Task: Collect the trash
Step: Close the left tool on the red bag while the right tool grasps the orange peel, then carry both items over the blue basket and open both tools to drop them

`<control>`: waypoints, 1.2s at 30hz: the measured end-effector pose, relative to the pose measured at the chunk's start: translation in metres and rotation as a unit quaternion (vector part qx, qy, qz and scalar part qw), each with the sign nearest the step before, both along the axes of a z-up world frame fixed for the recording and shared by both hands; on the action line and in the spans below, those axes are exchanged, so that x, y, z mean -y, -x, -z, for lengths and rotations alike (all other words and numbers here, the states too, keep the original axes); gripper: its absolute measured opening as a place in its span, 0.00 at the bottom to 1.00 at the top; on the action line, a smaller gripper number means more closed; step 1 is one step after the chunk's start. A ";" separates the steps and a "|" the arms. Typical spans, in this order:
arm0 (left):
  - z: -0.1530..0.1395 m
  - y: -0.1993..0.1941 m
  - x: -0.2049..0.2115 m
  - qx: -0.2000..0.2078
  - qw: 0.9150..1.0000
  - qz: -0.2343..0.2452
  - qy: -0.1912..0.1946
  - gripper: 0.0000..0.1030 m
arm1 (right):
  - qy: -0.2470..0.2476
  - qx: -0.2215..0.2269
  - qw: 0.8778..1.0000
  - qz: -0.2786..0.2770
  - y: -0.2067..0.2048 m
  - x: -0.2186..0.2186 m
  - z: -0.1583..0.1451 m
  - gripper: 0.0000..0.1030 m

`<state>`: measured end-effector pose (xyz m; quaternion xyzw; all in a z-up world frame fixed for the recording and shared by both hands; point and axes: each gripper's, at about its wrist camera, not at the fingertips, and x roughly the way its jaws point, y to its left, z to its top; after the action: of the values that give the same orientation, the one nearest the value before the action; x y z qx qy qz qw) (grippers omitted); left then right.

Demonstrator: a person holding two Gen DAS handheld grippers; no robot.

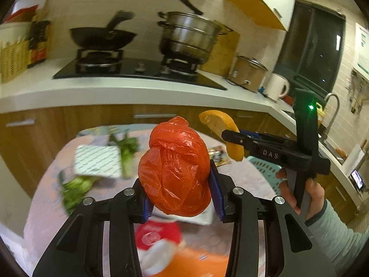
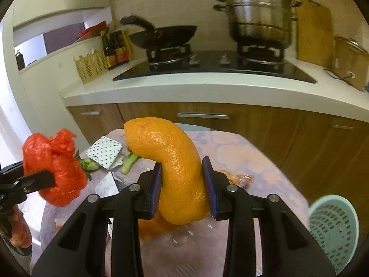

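Left gripper [image 1: 182, 198] clamped the crumpled red plastic bag [image 1: 175, 170]; right gripper [image 2: 183, 191] clamped the orange peel [image 2: 175, 170]. Both held above tabletop [image 2: 253, 157]; blurred greens [image 1: 76, 189], probably bok choy, lay there.

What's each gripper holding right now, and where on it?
Left gripper pinches the crumpled red plastic bag across its lower half. Right gripper clamps the orange peel around its lower middle.

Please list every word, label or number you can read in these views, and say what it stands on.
"DAS": white letters on the black body of the right tongs, in the left wrist view.
Sauce bottles beside the stove: labels too blurred to read.
Red packet on the table: print unreadable.
Wall notice: too small to read.
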<state>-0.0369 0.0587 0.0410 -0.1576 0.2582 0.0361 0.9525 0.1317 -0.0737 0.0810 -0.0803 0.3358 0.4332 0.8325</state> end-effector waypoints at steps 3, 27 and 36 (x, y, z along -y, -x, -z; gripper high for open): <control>-0.004 -0.020 0.027 -0.002 1.000 0.026 -0.005 0.38 | -0.002 0.005 1.000 0.028 -0.003 0.034 -0.008 0.30; 0.034 -0.196 0.234 -0.095 0.983 0.158 -0.015 0.39 | 0.029 -0.136 0.946 0.294 -0.089 0.289 0.085 0.33; 0.058 -0.224 0.255 -0.121 0.979 0.165 -0.024 0.66 | 0.019 -0.171 0.933 0.317 -0.110 0.322 0.110 0.55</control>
<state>0.1871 -0.1961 -0.0168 -0.0846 0.3928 -0.0967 0.9106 0.2413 -0.3953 -0.0294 0.0895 0.4889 0.1478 0.8550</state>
